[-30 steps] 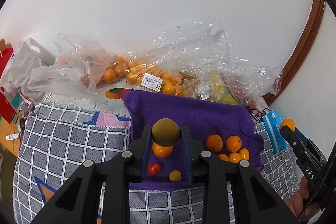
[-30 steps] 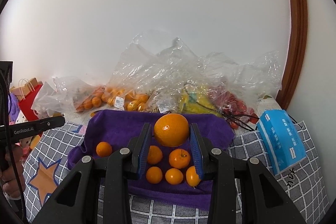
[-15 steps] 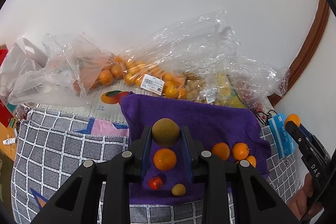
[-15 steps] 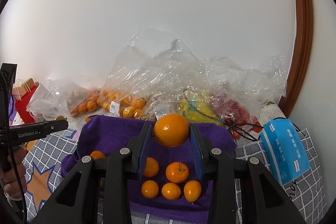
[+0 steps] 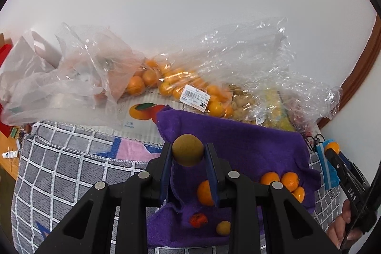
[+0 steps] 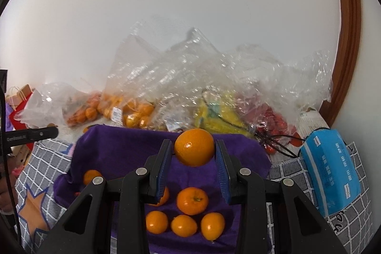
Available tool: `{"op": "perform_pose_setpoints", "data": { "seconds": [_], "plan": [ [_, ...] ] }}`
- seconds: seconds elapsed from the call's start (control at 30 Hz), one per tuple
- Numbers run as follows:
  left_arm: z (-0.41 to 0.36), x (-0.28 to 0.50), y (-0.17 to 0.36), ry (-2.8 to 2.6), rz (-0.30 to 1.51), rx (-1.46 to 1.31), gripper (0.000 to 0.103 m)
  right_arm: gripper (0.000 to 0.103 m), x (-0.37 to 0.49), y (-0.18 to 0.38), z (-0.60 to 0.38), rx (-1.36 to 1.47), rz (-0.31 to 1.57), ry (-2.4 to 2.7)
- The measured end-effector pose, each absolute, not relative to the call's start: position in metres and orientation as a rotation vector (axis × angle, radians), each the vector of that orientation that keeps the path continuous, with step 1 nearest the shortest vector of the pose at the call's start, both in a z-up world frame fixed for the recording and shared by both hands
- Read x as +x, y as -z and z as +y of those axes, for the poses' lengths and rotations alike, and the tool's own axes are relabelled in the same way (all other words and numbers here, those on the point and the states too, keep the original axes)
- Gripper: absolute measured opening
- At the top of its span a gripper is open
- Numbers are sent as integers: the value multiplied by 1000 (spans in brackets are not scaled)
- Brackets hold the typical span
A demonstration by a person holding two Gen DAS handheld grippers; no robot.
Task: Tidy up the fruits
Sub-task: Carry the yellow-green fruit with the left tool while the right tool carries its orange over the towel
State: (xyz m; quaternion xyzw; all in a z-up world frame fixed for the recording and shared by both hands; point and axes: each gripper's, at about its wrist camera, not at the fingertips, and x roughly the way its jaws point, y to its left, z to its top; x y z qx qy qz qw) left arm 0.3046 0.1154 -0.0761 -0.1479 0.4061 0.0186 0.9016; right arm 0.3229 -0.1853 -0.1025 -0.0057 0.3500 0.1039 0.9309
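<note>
Orange (image 6: pixel 194 146) — round, axis untellable — between right jaws.

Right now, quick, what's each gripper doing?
Left gripper: closed on a brown fruit.
Right gripper: closed on an orange.

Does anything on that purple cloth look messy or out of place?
The purple towel is rumpled, with its front left edge folded up into a ridge. A small red fruit beside it looks shriveled, unlike the smooth oranges grouped neatly on the towel's other side.
</note>
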Motion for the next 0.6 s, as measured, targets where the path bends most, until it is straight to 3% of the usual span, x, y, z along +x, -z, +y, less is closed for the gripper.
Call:
{"op": "perform_pose_setpoints", "data": {
  "seconds": [0.6],
  "plan": [
    [89,353,136,24,969,-304,26,36,364,174,-196,32,869,-211]
  ]
}}
